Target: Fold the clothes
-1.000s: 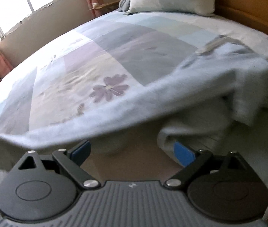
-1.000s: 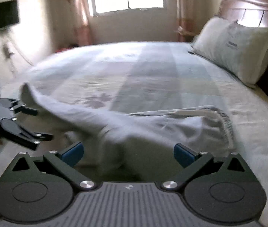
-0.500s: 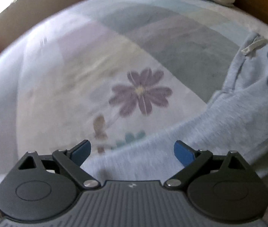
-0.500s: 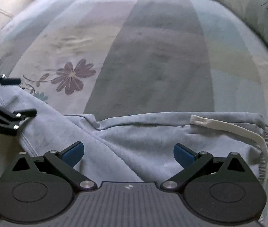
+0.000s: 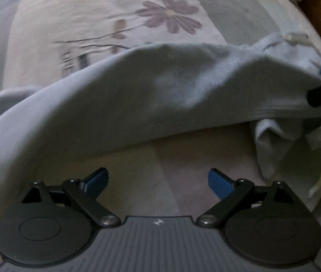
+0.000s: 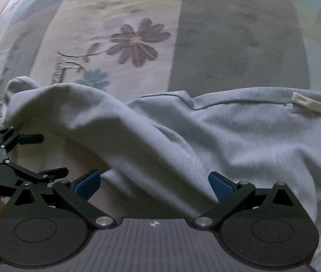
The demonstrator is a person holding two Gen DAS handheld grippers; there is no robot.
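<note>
- Ahead of the left hand-held gripper: pale grey-blue sweatpants, soft fleece-like knit, sagging in a long fold across the view above the bedspread. Jaws spread wide, nothing between the blue pads; only bare bedspread shows in the gap.
- Ahead of and partly over the right hand-held gripper: the same sweatpants, with a loose fold draped down between its blue pads and onto its body. Jaws spread; cloth lies between them, but they are not pinching it.
- Far right of the right hand-held gripper: cream drawstring lying on the waistband end of the garment.
- Beyond both: flower print on the bedspread, well apart from the cloth.
- Handling, as judged: light, limp, no stiffness; will sag and bunch wherever unsupported. Brushed surface should give the pads good friction, so slipping is unlikely; not fragile.
- Where to take hold, as judged: the stitched seam or hem edges, where the fabric is doubled and firmer. One hand-held gripper near the waistband, the other at the leg end, so the length can be pulled flat before folding.
- Caution, as judged: a pinch at mid-fold would gather several layers together; the drawstring could trail or snag.
</note>
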